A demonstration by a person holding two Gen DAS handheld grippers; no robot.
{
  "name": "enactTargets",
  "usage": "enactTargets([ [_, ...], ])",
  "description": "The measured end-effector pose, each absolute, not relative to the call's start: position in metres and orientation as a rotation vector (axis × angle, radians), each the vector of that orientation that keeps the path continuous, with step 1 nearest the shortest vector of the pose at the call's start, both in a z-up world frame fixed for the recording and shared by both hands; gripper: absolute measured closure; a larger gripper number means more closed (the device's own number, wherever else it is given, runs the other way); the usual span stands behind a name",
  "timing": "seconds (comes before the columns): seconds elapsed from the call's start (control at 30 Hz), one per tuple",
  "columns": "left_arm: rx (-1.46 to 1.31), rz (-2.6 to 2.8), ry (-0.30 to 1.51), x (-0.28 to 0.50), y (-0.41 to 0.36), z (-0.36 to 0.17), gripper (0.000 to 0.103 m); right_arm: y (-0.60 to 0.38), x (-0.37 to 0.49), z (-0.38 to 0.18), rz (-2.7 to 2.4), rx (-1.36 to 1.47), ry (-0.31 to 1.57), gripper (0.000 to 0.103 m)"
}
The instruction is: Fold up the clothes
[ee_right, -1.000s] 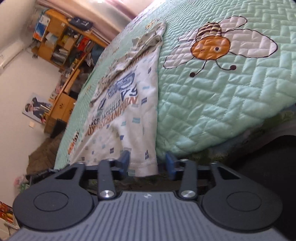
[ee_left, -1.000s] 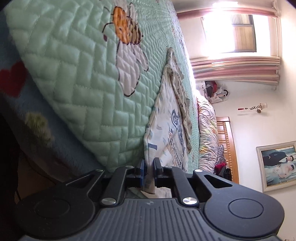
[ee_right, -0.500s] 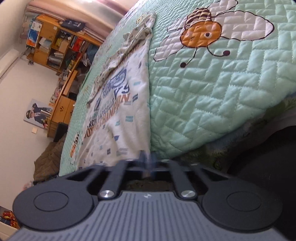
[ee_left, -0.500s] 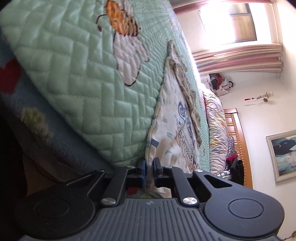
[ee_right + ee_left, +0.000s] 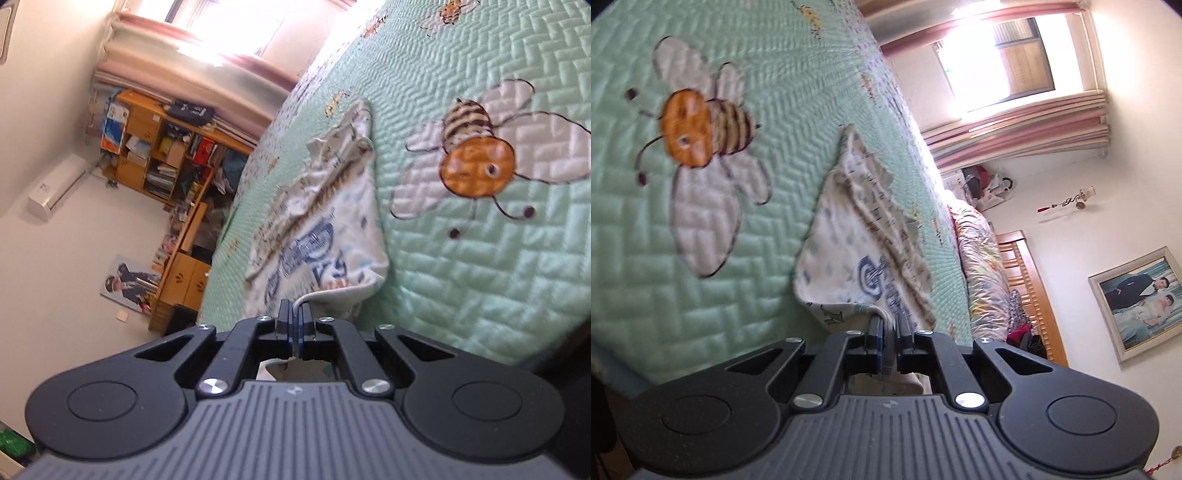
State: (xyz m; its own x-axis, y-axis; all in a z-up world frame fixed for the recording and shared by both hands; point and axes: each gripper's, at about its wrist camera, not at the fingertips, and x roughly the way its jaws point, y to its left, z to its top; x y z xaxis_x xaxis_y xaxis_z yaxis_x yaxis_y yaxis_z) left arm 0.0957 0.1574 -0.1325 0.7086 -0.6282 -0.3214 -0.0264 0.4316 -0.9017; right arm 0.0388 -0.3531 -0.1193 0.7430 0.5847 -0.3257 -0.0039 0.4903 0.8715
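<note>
A white printed shirt (image 5: 849, 240) with blue lettering lies lengthwise on the green quilted bedspread (image 5: 665, 277). Its near hem is lifted off the bed and curls back over the rest. My left gripper (image 5: 889, 321) is shut on one corner of that hem. In the right wrist view the same shirt (image 5: 332, 221) shows its other near corner, and my right gripper (image 5: 294, 310) is shut on the white hem there. The cloth's far end stays flat and rumpled on the bed.
A bee is stitched on the bedspread (image 5: 476, 162) beside the shirt. A wooden headboard (image 5: 1023, 280) and flowered bedding (image 5: 979, 266) lie past the shirt in the left wrist view. Crowded wooden shelves (image 5: 166, 147) stand against the wall past the bed.
The right gripper closed on the hem that lay between its open fingers. Both grippers then rose, lifting the shirt's near edge up from the bed's side onto its top.
</note>
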Motion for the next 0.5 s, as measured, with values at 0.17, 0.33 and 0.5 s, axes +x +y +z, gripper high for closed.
enactTargets([
  [0.17, -1.102, -0.419, 0.696, 0.106, 0.155, -0.127, 0.097, -0.357, 0.054, -0.111, 0.369, 1.053, 0.622, 0.100],
  [0.33, -1.138, -0.406, 0.681, 0.118, 0.163, -0.124, 0.097, -0.359, 0.071, -0.107, 0.364, 1.082, 0.616, 0.100],
  [0.5, -1.168, -0.401, 0.636, 0.143, 0.172, -0.105, 0.097, -0.359, 0.093, -0.092, 0.375, 1.087, 0.596, 0.100],
])
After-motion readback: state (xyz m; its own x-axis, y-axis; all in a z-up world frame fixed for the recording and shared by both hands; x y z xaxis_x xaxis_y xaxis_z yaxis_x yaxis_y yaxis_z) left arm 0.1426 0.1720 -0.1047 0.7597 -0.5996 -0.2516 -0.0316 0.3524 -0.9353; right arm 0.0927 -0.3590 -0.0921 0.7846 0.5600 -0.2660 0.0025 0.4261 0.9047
